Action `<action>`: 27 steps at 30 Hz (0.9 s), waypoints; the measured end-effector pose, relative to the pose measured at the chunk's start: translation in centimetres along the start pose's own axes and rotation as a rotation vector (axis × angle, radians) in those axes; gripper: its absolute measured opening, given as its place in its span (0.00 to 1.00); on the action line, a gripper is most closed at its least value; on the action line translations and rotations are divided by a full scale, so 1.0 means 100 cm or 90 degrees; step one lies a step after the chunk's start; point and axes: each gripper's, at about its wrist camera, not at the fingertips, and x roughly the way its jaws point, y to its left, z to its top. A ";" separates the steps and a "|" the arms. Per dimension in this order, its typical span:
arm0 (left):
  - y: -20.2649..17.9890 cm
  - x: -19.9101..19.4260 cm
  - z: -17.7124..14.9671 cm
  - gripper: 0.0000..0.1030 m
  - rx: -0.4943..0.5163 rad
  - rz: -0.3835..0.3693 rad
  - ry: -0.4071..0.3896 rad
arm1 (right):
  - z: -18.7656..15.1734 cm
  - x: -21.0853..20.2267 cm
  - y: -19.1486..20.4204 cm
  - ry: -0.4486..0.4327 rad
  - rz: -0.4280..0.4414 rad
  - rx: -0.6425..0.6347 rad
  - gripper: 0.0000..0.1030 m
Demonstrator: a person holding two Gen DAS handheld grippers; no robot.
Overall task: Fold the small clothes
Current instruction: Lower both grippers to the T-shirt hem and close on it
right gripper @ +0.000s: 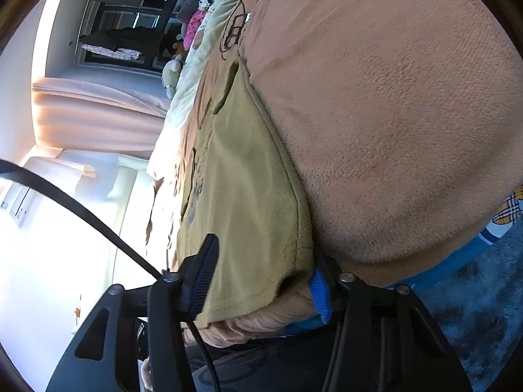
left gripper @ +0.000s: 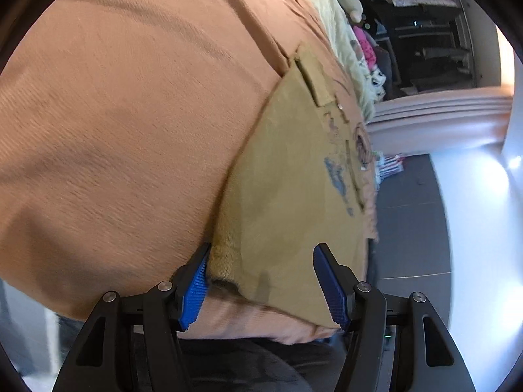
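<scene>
A peach-orange fleece blanket [left gripper: 114, 130] fills most of both wrist views, spread over a bed, with a pale yellow-green quilt [left gripper: 340, 49] along its far edge. On the blanket lies the task's thing, a small khaki garment [left gripper: 294, 196], flat and already folded to a narrow panel, its faded blue-and-brown print [left gripper: 340, 173] facing up. In the right wrist view the same khaki garment [right gripper: 248, 189] runs away from you along the blanket [right gripper: 376, 114], one long hemmed edge lying against the fleece.

Your left gripper [left gripper: 261, 281] straddles the garment's near end. Its left blue pad [left gripper: 196, 294] touches the thick folded hem at the corner, while the right pad [left gripper: 333, 287] stands clear above the cloth, so the jaws are released, with fabric between them but not pinched.

Your right gripper [right gripper: 261, 281] brackets the other near corner. One dark ribbed pad [right gripper: 204, 274] lies on top of the garment; the other, blue pad [right gripper: 318, 289] is tucked under the edge where garment and blanket meet. Whether the pads actually clench the cloth you cannot tell.

Beyond the bed, stuffed toys [right gripper: 193, 26] and a pink curtain [right gripper: 98, 114] show. A black strap [right gripper: 81, 209] crosses the right view.
</scene>
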 end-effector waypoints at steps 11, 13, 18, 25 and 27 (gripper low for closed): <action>-0.018 0.000 0.003 0.48 0.019 0.060 -0.042 | 0.008 -0.012 0.010 -0.053 -0.052 -0.026 0.02; -0.011 0.004 0.005 0.45 0.007 0.096 -0.043 | 0.009 -0.017 0.008 -0.061 -0.051 -0.024 0.01; 0.002 0.007 0.004 0.22 -0.016 0.114 -0.052 | 0.002 -0.017 0.006 -0.064 -0.057 -0.014 0.01; -0.001 -0.002 0.004 0.04 0.009 0.167 -0.084 | -0.002 -0.025 0.011 -0.065 -0.065 -0.011 0.01; -0.008 -0.008 0.004 0.04 0.028 0.171 -0.104 | -0.004 -0.027 0.018 -0.068 -0.056 -0.017 0.01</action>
